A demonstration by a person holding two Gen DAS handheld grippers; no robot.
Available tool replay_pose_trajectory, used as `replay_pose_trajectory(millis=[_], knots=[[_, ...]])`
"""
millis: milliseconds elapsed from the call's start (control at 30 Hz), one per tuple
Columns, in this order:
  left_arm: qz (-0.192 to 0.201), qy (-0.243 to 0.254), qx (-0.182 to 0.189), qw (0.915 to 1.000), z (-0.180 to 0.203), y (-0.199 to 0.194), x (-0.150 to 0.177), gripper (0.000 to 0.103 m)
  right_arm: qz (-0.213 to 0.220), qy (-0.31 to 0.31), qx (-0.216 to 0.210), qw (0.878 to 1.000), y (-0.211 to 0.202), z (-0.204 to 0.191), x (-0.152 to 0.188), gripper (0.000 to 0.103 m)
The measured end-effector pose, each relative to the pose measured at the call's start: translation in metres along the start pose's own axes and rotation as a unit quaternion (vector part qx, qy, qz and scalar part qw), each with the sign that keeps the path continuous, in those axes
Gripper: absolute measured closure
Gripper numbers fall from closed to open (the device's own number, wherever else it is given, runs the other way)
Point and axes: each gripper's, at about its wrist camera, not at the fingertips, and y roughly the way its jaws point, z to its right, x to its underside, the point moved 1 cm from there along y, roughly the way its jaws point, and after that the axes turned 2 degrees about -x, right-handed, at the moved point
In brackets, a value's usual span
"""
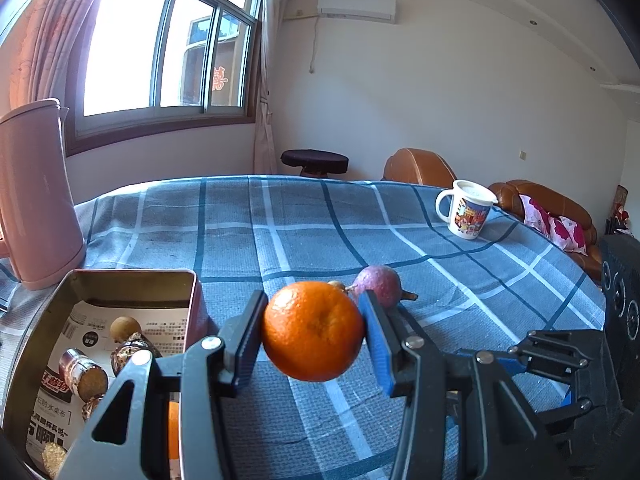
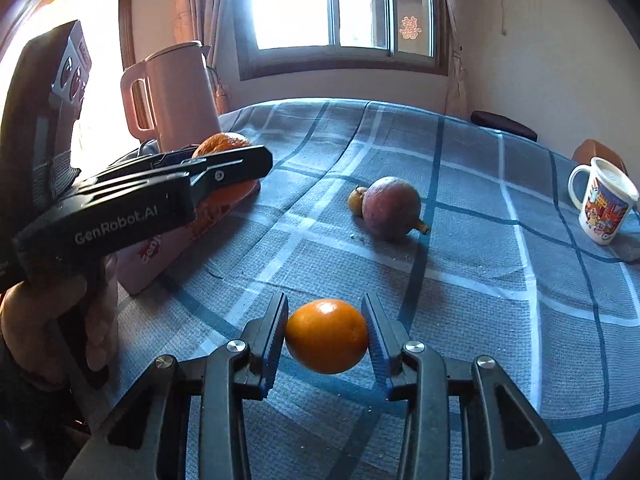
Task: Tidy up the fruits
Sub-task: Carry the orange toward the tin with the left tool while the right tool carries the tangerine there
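My left gripper is shut on a large orange, held just right of an open metal tin. The right wrist view shows that same orange hovering over the tin's pink side. My right gripper is shut on a smaller orange just above the blue plaid cloth. A purple passion fruit lies mid-table with a small brown fruit touching its left side. The tin holds a longan, foil-wrapped sweets and part of another orange.
A pink kettle stands behind the tin at the left. A printed mug sits near the table's right edge. The plaid tablecloth covers the table. A stool and a brown sofa stand beyond the far edge.
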Motion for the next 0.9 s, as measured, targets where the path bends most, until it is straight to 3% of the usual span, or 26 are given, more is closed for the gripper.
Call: replay_pose_trajectory(millis=[567,900], knots=[[0.052,0.030,-0.024,0.9979,0.011,-0.018,0.002,0.054,0.112,0.000,0.038,0.993,-0.039,0.003,-0.017,0.063],[0.065,0.038,-0.033,0.9966,0.013,-0.026,0.003,0.054,0.143,-0.001,0.044,0.989,-0.049,0.003,-0.026,0.063]])
